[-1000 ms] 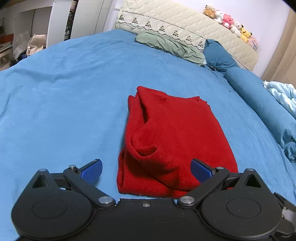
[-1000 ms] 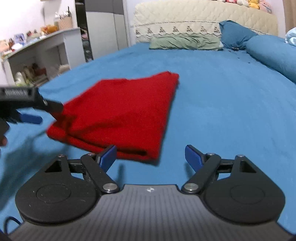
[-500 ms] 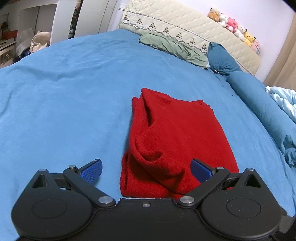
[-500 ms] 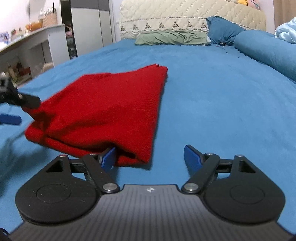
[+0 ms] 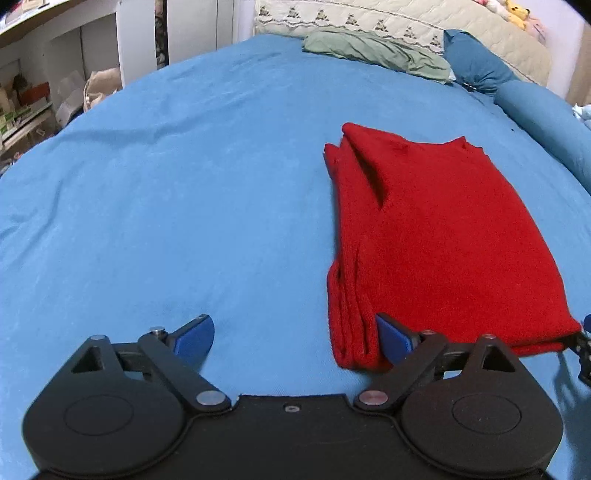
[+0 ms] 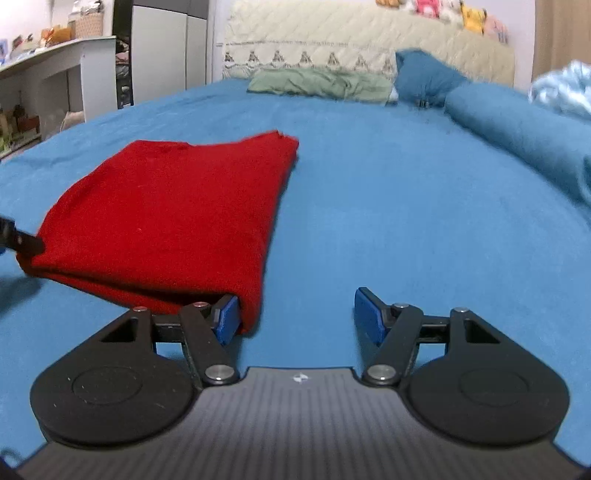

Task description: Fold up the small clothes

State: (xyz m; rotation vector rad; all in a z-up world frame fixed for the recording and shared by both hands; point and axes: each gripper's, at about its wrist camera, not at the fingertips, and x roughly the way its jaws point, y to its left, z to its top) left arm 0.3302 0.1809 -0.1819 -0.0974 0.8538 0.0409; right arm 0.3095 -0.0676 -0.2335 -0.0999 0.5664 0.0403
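Note:
A red knitted garment (image 5: 436, 236) lies folded into a thick rectangle on the blue bedsheet (image 5: 184, 206). My left gripper (image 5: 293, 338) is at its near left corner, jaws closing. That corner sits just inside the right fingertip (image 5: 393, 338), and the left pad is on bare sheet, so nothing is pinched. In the right wrist view the garment (image 6: 166, 214) fills the left. My right gripper (image 6: 297, 315) is at the near right corner, jaws closing. Its left pad (image 6: 225, 319) touches the cloth edge and its right pad is well clear. The left gripper's finger (image 6: 20, 240) shows at the far corner.
A green pillow (image 5: 376, 53) and dark blue pillows (image 5: 476, 66) lie at the cream quilted headboard (image 6: 332, 40), with plush toys (image 6: 443, 11) on top. A blue bolster (image 6: 517, 125) and pale blanket (image 6: 565, 88) run along the right. White shelves (image 5: 55, 74) stand off the left.
The left gripper has swung left, so the garment now sits at the right of its view and looks flatter. The right gripper's jaws have narrowed and its left pad has reached the garment's corner.

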